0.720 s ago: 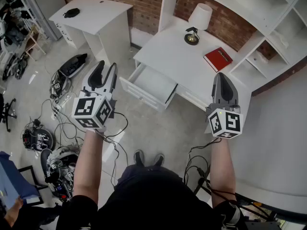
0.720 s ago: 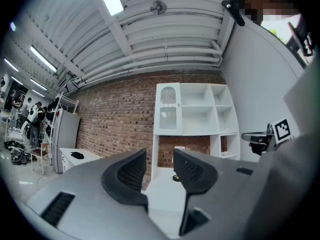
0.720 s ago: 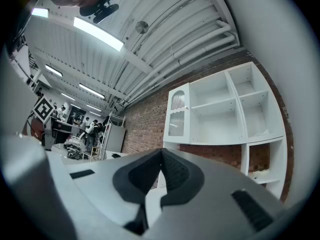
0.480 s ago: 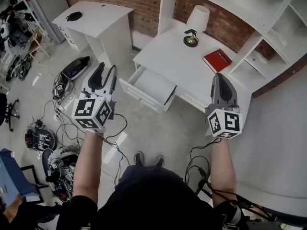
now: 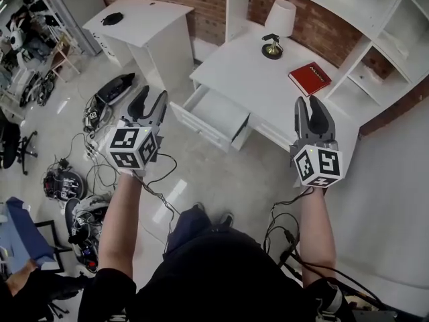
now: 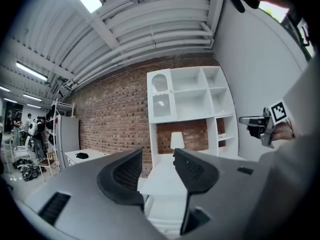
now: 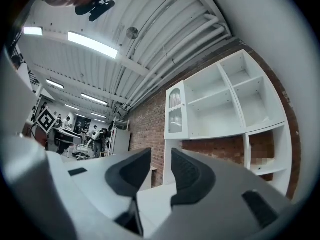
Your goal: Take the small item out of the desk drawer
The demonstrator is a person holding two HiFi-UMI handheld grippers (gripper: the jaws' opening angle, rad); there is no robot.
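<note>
Moved: grey right gripper [image 5: 314, 107] jaws now spread, empty.
L: grey left gripper [image 5: 149, 99] jaws apart, empty.
Drawer: white desk drawer [image 5: 218, 116], pulled out.

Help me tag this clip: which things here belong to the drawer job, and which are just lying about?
Job: open drawer, no item visible inside; desk; left gripper and right gripper, jaws open and empty.
Lying about: lamp; red book; side table; gear on the floor.
</note>
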